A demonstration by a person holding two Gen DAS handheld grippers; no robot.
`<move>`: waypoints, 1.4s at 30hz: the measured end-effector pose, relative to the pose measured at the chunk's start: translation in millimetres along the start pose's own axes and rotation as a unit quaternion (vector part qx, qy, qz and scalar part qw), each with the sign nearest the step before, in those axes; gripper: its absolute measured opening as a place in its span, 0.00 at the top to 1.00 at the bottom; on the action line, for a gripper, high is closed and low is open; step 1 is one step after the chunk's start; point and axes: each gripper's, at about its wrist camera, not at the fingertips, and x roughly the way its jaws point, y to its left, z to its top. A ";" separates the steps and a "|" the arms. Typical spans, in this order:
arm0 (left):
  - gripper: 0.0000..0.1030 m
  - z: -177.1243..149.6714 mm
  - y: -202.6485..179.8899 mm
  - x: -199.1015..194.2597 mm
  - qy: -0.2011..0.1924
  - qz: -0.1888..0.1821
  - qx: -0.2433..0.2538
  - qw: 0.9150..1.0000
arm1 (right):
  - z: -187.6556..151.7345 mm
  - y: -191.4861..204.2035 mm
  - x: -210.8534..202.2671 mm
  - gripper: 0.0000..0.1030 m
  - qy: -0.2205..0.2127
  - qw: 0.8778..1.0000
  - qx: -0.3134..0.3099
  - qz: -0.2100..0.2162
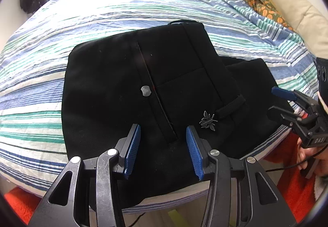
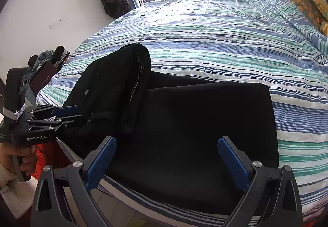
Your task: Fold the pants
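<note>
The black pants [image 1: 143, 83] lie at the near edge of the bed, on the striped bedspread [image 1: 51, 63], already doubled into a thick stack; the waist part with its button [image 1: 146, 91], a belt loop [image 1: 231, 107] and a small metal insect charm [image 1: 208, 120] faces up, and in the right wrist view one layer humps up over the flatter panel. The cloth looks soft, limp and fairly heavy for fabric, likely to sag and slide off itself if lifted by one layer; the safer hold seems to be a corner or the folded edge, pinching all layers together, one tool at each end.

The left gripper [image 1: 163, 150] hovers over the near edge of the stack, tilted down, its blue pads apart with nothing between them; the right gripper [image 2: 166, 162] hangs over the flat panel, also tilted down, jaws wide apart and empty. A hand [image 2: 20, 157] holds the left tool's handle.
</note>
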 end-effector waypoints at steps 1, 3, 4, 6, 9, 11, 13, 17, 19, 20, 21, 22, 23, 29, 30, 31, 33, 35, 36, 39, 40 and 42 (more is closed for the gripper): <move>0.53 1.8 7.7 -7.2 -0.006 -0.021 -0.021 1.000 | 0.7 2.3 -0.9 0.04 0.000 1.000 -0.003 0.005; 0.51 4.2 29.5 -23.8 -0.030 -0.059 -0.071 0.995 | 5.8 7.9 -2.9 0.05 0.002 0.999 -0.006 0.039; 0.49 4.5 40.5 -30.0 -0.041 -0.059 -0.090 0.993 | 11.5 11.8 -2.5 0.06 0.004 0.998 -0.010 0.066; 0.49 3.7 58.1 -37.2 -0.056 -0.049 -0.112 0.991 | 26.2 21.5 2.3 0.10 0.014 0.993 -0.024 0.113; 0.52 -3.4 71.2 -33.8 -0.047 -0.039 -0.123 0.990 | 46.2 29.8 27.0 0.18 0.060 0.982 -0.032 0.175; 0.55 -9.3 70.9 -29.3 -0.042 -0.039 -0.116 0.992 | 53.8 31.9 51.2 0.29 0.112 0.974 -0.035 0.192; 0.56 -12.6 67.8 -25.3 -0.038 -0.033 -0.103 0.993 | 57.2 32.1 69.1 0.33 0.150 0.966 -0.040 0.205; 0.55 -14.0 69.9 -22.4 -0.035 -0.036 -0.102 0.994 | 61.4 28.6 84.4 0.39 0.209 0.944 -0.038 0.253; 0.55 -13.5 72.8 -20.3 -0.035 -0.041 -0.105 0.993 | 64.0 21.3 92.1 0.40 0.241 0.928 -0.013 0.285; 0.55 -12.9 73.2 -19.1 -0.035 -0.042 -0.106 0.993 | 64.3 16.7 97.2 0.40 0.257 0.918 0.008 0.302; 0.55 -13.7 73.5 -18.1 -0.035 -0.042 -0.105 0.993 | 65.3 13.9 102.3 0.41 0.267 0.913 0.020 0.307; 0.55 -13.2 73.2 -17.1 -0.035 -0.040 -0.104 0.993 | 65.8 14.0 107.8 0.45 0.273 0.911 0.027 0.307; 0.55 -11.6 73.0 -15.5 -0.035 -0.037 -0.102 0.993 | 63.2 17.9 112.2 0.49 0.279 0.911 0.035 0.301; 0.55 -9.4 85.0 -29.8 -0.060 -0.035 -0.134 0.989 | 75.4 66.4 100.0 0.78 0.250 0.923 -0.016 0.291; 0.53 -9.5 90.0 -36.7 -0.073 -0.036 -0.144 0.986 | 80.6 67.5 87.8 0.78 0.235 0.925 -0.021 0.299; 0.53 -9.4 94.5 -42.7 -0.085 -0.033 -0.151 0.984 | 86.0 65.5 75.6 0.79 0.221 0.927 -0.020 0.302; 0.53 -9.2 103.6 -51.7 -0.102 -0.026 -0.164 0.981 | 94.1 56.1 51.6 0.79 0.197 0.934 -0.013 0.298; 0.53 -9.0 110.0 -56.0 -0.113 -0.030 -0.179 0.977 | 97.9 39.9 26.8 0.79 0.178 0.940 -0.004 0.290; 0.53 -9.1 111.9 -56.7 -0.116 -0.033 -0.183 0.976 | 98.1 30.8 14.8 0.79 0.170 0.943 0.001 0.286; 0.53 -9.1 109.4 -55.3 -0.114 -0.038 -0.181 0.976 | 89.7 -0.9 -20.6 0.79 0.152 0.953 0.010 0.264; 0.53 -8.6 106.9 -54.2 -0.112 -0.040 -0.177 0.977 | 85.4 -12.8 -32.4 0.79 0.149 0.955 0.014 0.256; 0.53 -8.2 101.3 -53.4 -0.109 -0.043 -0.166 0.979 | 72.5 -39.5 -51.2 0.79 0.145 0.958 0.034 0.244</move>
